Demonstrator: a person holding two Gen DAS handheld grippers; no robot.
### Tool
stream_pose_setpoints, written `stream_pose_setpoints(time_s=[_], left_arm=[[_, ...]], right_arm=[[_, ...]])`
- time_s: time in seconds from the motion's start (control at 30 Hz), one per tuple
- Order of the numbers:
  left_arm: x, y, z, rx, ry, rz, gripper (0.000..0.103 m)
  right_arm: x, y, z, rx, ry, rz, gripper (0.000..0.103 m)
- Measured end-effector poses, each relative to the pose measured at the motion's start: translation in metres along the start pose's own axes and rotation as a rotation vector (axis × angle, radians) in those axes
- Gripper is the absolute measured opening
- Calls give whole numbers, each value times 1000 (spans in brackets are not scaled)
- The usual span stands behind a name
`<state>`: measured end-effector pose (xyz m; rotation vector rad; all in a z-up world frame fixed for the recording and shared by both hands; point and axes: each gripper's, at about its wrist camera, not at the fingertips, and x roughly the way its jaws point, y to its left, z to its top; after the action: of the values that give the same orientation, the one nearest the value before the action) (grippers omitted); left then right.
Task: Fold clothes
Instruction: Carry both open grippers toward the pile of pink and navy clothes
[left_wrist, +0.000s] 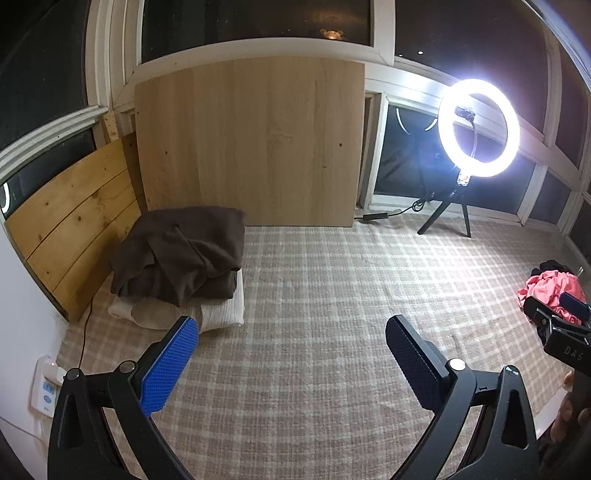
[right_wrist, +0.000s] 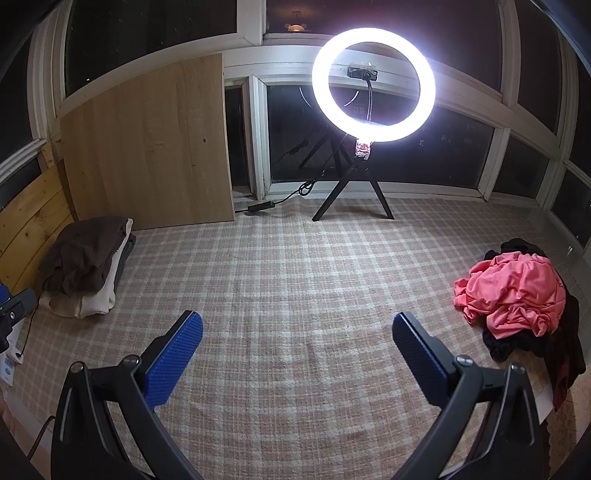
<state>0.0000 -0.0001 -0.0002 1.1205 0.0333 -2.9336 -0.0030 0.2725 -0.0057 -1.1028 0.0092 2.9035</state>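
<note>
**Two piles, two empty grippers, one checked blanket in between**

Standing here watching: both grippers hang over the middle of the checked blanket (right_wrist: 295, 295), and neither is carrying anything. The left gripper (left_wrist: 291, 354) has its fingers spread wide with nothing between them, same story for the right gripper (right_wrist: 297, 350).

Where the clothes are: a crumpled pink garment (right_wrist: 513, 291) sits on top of some dark clothes (right_wrist: 517, 347) at the right edge of the blanket, all bunched up, clearly not folded. Over on the far left against the wooden boards (left_wrist: 74, 221) there's a stacked pile, a brown garment (left_wrist: 181, 254) on top of a cream one (left_wrist: 221, 306). The brown one looks roughly folded, a bit slumped.

So my read is the loose heap on the right is what's waiting, and the left stack is the done side. Can't swear to more than that.

If the pink one is next: I'd pinch it at an edge or shoulder seam rather than the middle of the wad, lift it clear of the dark stuff underneath, and spread it flat in the open middle before creasing anything.

Count:
- grippers: 2
- clothing piles: 2
- in the left stack I can make out 2 pieces, maybe more underneath
- right heap: 1 pink, dark ones can't be counted
- ring light (right_wrist: 373, 85) on a tripod: 1
</note>
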Motion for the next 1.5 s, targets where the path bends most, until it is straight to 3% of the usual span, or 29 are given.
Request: stream_pose_setpoints(time_s=[1.03,1.5], left_arm=[[14,4,-2,-22,55,-31,102],[26,-13,-1,8,89,-59,102]], right_arm=[[0,-8,3,-3,18,-17,103],[-2,-27,-3,23,44,-71,103]])
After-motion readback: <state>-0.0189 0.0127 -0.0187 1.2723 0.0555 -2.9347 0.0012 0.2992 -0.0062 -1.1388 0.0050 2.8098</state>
